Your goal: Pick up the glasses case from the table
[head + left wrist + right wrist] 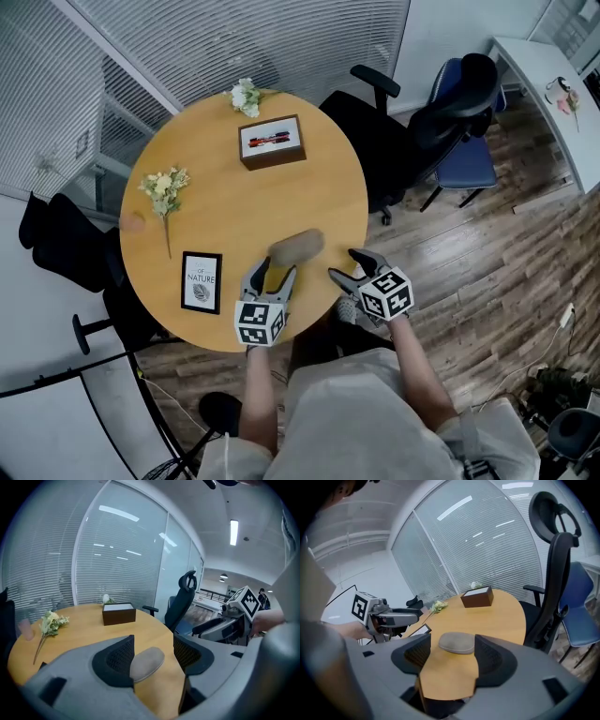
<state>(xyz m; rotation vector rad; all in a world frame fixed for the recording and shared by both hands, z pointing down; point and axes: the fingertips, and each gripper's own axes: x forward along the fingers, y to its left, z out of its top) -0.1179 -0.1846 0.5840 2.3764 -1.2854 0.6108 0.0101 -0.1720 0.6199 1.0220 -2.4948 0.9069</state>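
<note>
The glasses case [296, 247] is a taupe, rounded oblong lying on the round wooden table [309, 187], near its front edge. My left gripper [273, 273] hovers over the table just short of the case, jaws open. In the left gripper view the case [146, 663] shows past the open left gripper [153, 651], with nothing pressed between the pads. My right gripper [347, 265] sits at the table's rim to the right of the case, also open. The right gripper view shows the case [457, 642] a little beyond the open right gripper [451, 660].
A brown box [272, 141] with red pens stands at the table's far side, with white flowers [246, 97] behind it. A flower sprig [165, 190] and a framed card [202, 281] lie at the left. A black office chair [375, 131] and a blue chair [469, 141] stand to the right.
</note>
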